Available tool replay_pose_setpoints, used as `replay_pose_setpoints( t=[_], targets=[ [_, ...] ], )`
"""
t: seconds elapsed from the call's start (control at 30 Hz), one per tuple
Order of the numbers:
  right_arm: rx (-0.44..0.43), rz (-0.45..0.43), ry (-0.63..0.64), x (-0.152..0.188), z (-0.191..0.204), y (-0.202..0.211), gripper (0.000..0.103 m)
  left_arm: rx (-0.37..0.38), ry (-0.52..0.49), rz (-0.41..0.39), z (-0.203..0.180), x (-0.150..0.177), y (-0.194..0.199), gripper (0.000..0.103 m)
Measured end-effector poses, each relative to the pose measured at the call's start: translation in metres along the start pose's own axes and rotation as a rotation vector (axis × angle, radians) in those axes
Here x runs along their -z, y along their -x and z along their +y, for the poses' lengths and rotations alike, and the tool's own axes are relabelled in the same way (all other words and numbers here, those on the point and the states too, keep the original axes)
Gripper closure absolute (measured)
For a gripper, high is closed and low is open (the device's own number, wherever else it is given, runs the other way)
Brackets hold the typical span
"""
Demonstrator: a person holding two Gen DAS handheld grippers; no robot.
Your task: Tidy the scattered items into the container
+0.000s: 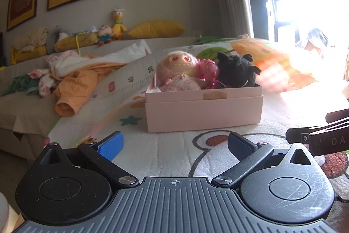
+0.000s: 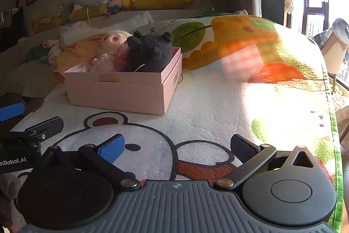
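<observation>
In your left wrist view, your left gripper [image 1: 174, 144] has its fingers spread wide apart with nothing between them: the blue-padded finger [image 1: 110, 145] sits at about 8 o'clock in the picture and the dark finger [image 1: 241, 144] at about 4 o'clock. The pink box [image 1: 204, 111] stands on the cartoon-printed blanket [image 1: 174, 158] ahead of the fingers, at 12 o'clock from the gap between them and well apart from both tips. Inside it, running left to right, lie a pale doll with red eyes [image 1: 176, 71], a pink toy [image 1: 208, 71] pressed against it, and a black plush [image 1: 236, 71] at the right end; all three rise above the rim. At 3 o'clock, part of your right gripper [image 1: 322, 137] reaches in from the edge of that view.

In your right wrist view, part of your left gripper [image 2: 28, 126] shows at 9 o'clock. Your right gripper [image 2: 177, 146] likewise has its fingers parted and empty, blue pad [image 2: 111, 147] on the left, dark finger [image 2: 243, 147] on the right, hovering over the bear print on the blanket [image 2: 207, 106]. From here the pink box [image 2: 122, 91] lies at about 11 o'clock from the fingers, well apart from them, with the black plush [image 2: 150, 51] nearest the right wall and the pale doll [image 2: 111, 39] behind it. Strong sunlight washes over the blanket at 2 o'clock.
</observation>
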State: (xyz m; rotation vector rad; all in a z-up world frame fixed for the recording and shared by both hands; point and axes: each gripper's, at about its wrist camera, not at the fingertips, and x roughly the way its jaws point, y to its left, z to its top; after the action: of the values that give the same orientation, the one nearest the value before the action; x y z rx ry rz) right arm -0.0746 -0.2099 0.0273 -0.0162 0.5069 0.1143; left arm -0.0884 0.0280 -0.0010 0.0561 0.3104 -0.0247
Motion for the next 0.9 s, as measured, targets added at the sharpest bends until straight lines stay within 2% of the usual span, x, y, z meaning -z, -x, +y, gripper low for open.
replay_pose_setpoints(
  t=[0.2, 0.9],
  targets=[
    [0.005, 0.012, 0.001, -0.0003, 0.0005, -0.0023, 0.0, 0.002, 0.032, 0.001, 0.0045, -0.0003, 0.0003, 0.0],
    [0.014, 0.002, -0.008, 0.0004, -0.0007, -0.0006, 0.0, -0.001, 0.008, -0.03, 0.0005, 0.002, 0.0028, 0.0]
  ],
)
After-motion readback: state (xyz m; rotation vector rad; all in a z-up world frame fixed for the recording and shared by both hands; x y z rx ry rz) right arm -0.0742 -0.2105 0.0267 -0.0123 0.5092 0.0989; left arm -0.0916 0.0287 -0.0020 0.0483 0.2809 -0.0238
